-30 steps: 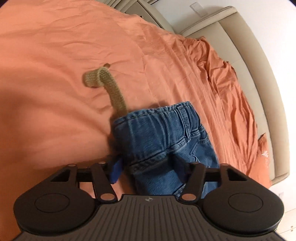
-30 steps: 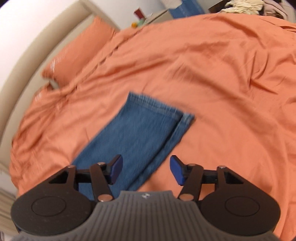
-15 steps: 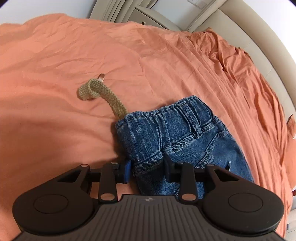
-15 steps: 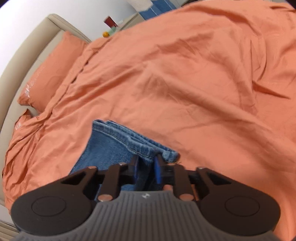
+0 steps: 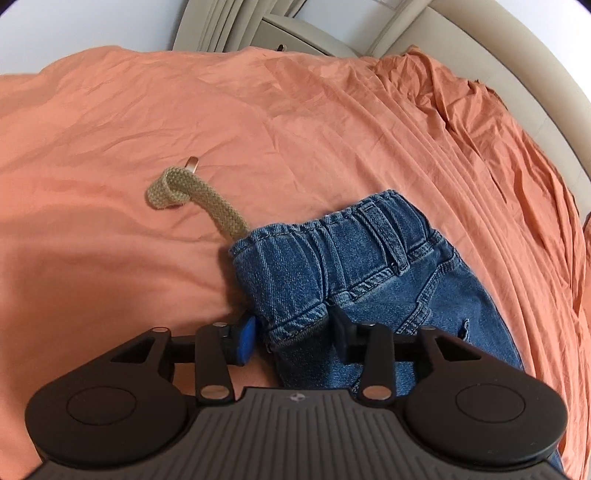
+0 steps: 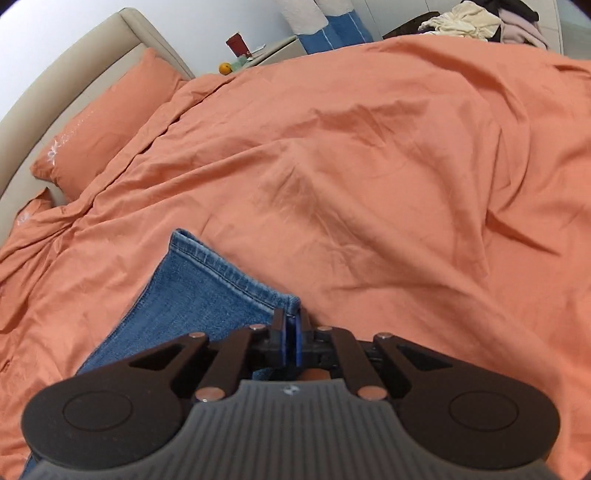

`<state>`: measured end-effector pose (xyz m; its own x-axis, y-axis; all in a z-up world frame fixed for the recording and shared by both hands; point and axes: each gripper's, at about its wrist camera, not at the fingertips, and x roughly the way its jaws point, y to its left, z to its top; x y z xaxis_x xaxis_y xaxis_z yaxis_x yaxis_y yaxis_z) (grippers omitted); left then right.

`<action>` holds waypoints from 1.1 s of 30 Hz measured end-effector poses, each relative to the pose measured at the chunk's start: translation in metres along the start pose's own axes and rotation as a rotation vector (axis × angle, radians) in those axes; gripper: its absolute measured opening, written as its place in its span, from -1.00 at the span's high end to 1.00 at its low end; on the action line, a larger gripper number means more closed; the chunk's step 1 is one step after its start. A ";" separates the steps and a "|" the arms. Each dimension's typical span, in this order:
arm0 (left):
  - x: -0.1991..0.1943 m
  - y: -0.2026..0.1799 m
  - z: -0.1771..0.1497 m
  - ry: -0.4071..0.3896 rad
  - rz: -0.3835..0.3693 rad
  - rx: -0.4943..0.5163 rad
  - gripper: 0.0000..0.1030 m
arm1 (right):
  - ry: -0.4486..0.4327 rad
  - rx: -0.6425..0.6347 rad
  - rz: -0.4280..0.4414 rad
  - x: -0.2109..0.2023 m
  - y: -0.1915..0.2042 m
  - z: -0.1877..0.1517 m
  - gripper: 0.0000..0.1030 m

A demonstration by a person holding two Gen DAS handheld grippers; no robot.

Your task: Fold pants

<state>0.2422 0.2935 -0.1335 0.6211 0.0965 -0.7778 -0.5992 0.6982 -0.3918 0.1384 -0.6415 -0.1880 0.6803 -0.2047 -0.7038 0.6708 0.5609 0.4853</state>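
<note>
Blue denim pants (image 5: 351,266) lie on the orange bed cover, waistband toward the top of the left wrist view. A woven khaki belt (image 5: 207,199) trails out of the waistband to the upper left. My left gripper (image 5: 291,338) straddles the near waistband corner. Its jaws are opening, and the left pad (image 5: 245,341) stands clear of the denim. In the right wrist view the leg end of the pants (image 6: 207,295) runs off to the lower left. My right gripper (image 6: 291,328) is shut on the hem's right corner.
The orange bed cover (image 6: 369,166) is creased all around. A beige headboard (image 5: 524,62) curves along the right; a pillow (image 6: 103,136) lies against it. A nightstand with small items (image 6: 240,48) and a pile of clothes (image 6: 480,18) stand beyond the bed.
The right gripper came down onto the hem corner and shut on it. The left jaws narrowed around the waistband corner, then widened again, while the view rolled.
</note>
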 end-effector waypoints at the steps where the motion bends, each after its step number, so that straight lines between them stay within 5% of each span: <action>1: -0.003 -0.002 0.001 0.001 0.008 0.017 -0.17 | 0.003 0.008 0.014 -0.001 -0.002 0.001 0.89; 3: -0.013 -0.008 0.001 -0.009 0.032 0.086 -0.29 | 0.004 0.008 0.020 -0.009 -0.002 0.005 0.40; 4: -0.020 -0.014 0.000 -0.027 0.055 0.137 -0.29 | -0.005 -0.017 0.016 -0.016 0.001 0.007 0.35; 9: -0.060 -0.054 -0.015 -0.145 0.085 0.440 -0.29 | 0.005 -0.281 0.076 -0.047 0.046 -0.005 0.37; 12: -0.071 -0.089 -0.033 -0.110 0.027 0.600 -0.29 | 0.063 -0.368 0.105 -0.051 0.075 -0.029 0.33; 15: -0.080 -0.129 -0.061 -0.088 -0.047 0.776 -0.29 | 0.133 -0.318 0.138 -0.045 0.082 -0.048 0.11; 19: -0.081 -0.187 -0.109 -0.031 -0.140 1.033 -0.26 | 0.220 -0.245 0.197 -0.042 0.087 -0.073 0.10; 23: -0.060 -0.229 -0.155 0.020 -0.172 1.199 -0.09 | 0.258 -0.409 0.266 -0.047 0.131 -0.103 0.15; 27: -0.019 -0.252 -0.175 0.012 -0.133 1.241 0.21 | 0.236 -0.623 0.275 -0.035 0.181 -0.133 0.28; 33: 0.039 -0.263 -0.158 0.029 -0.091 1.171 0.58 | 0.222 -0.786 0.238 0.024 0.241 -0.151 0.41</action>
<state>0.3443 0.0020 -0.1387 0.6166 0.0073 -0.7873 0.2865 0.9293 0.2330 0.2717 -0.3902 -0.1658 0.6482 0.1050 -0.7542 0.0613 0.9800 0.1892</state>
